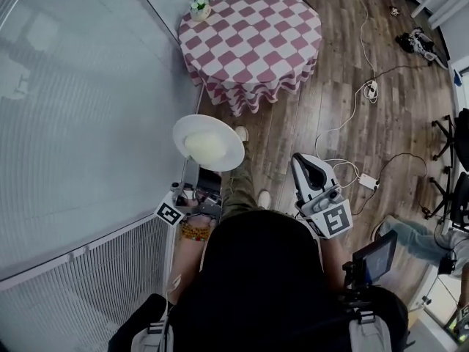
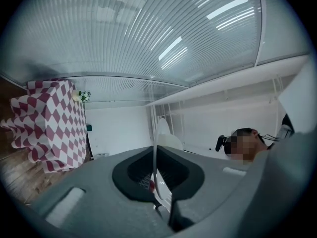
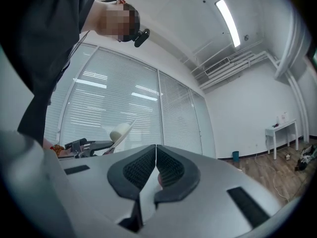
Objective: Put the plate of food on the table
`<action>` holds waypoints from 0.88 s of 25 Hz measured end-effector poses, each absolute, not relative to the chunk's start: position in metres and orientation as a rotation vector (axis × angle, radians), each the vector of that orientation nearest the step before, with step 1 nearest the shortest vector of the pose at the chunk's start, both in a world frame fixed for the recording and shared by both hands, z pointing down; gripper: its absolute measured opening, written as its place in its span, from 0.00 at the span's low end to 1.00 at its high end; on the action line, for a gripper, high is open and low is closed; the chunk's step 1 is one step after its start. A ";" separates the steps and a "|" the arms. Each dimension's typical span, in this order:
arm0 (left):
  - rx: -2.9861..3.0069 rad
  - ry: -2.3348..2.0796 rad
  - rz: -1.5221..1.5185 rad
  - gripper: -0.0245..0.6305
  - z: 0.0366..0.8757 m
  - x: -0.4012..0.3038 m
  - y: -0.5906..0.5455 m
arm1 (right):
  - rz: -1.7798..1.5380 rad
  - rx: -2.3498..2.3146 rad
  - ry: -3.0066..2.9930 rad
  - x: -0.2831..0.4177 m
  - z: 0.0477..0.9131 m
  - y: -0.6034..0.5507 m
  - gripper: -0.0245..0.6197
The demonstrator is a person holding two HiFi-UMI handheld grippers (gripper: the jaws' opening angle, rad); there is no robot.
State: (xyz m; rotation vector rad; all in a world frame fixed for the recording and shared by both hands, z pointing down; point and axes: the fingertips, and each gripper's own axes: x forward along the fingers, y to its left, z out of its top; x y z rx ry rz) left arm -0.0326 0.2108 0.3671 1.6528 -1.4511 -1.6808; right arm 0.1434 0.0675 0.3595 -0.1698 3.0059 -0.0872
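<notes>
A white plate (image 1: 208, 143) with a pale mound of food (image 1: 207, 146) is held out in front of me, its near rim clamped in my left gripper (image 1: 199, 170), which is shut on it. In the left gripper view the plate (image 2: 162, 131) runs edge-on between the jaws of that gripper (image 2: 156, 157). My right gripper (image 1: 302, 164) is to the right of the plate, shut with nothing in it (image 3: 156, 158). The right gripper view shows the plate (image 3: 122, 134) off to the left. The round table (image 1: 253, 39) with a red-and-white checked cloth stands ahead, also seen at the left of the left gripper view (image 2: 49, 120).
A small flower pot (image 1: 199, 4) sits on the table's far left edge. A glass wall with blinds (image 1: 80, 123) runs along my left. Cables and power strips (image 1: 368, 182) lie on the wooden floor to the right. Black chairs (image 1: 453, 152) stand at the right edge.
</notes>
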 end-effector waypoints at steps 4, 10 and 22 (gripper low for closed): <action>1.621 -1.415 -1.677 0.06 0.392 -0.088 0.154 | -0.086 -0.248 3.019 0.106 0.371 0.017 0.05; 1.599 -1.375 -1.569 0.06 0.394 -0.181 0.039 | -0.100 -0.366 3.056 0.027 0.353 -0.074 0.05; 1.595 -1.326 -1.582 0.06 0.421 -0.314 -0.091 | -0.130 -0.521 3.031 -0.058 0.364 -0.157 0.05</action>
